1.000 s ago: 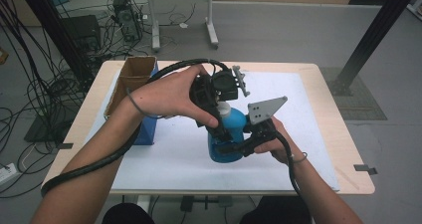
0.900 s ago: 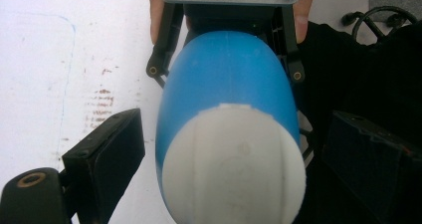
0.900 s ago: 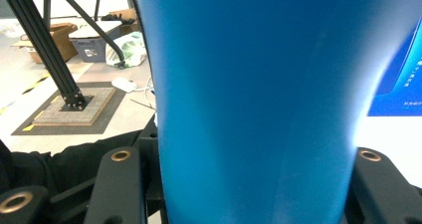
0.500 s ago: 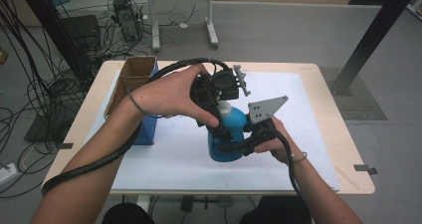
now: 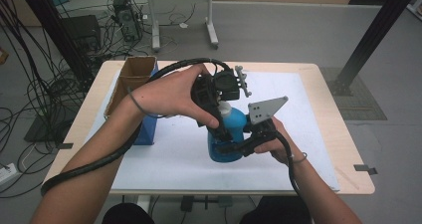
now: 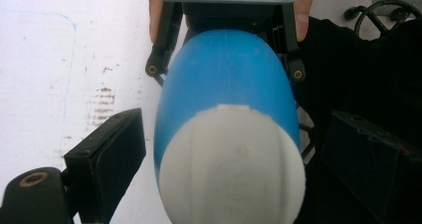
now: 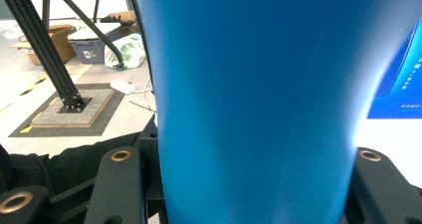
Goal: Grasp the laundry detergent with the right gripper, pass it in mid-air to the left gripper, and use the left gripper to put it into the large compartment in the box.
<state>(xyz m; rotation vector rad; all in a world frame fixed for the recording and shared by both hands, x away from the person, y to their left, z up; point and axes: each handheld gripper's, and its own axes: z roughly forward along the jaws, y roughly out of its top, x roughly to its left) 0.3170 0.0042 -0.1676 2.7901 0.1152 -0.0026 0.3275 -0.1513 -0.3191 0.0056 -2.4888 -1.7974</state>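
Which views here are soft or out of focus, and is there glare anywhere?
Left gripper view: the white cap is so near that it blurs, while the table sheet behind stays sharper. Right gripper view: the blue bottle is a smooth blur with pale glare on its right edge. High view: even light, mildly soft.

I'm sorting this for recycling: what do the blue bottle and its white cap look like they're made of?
The blue bottle looks like smooth moulded plastic, with a soft, even sheen and no seams or label showing. The white cap seems to be matte plastic too, with shallow moulded ridges across its top. Plastic is likely for both, though not certain.
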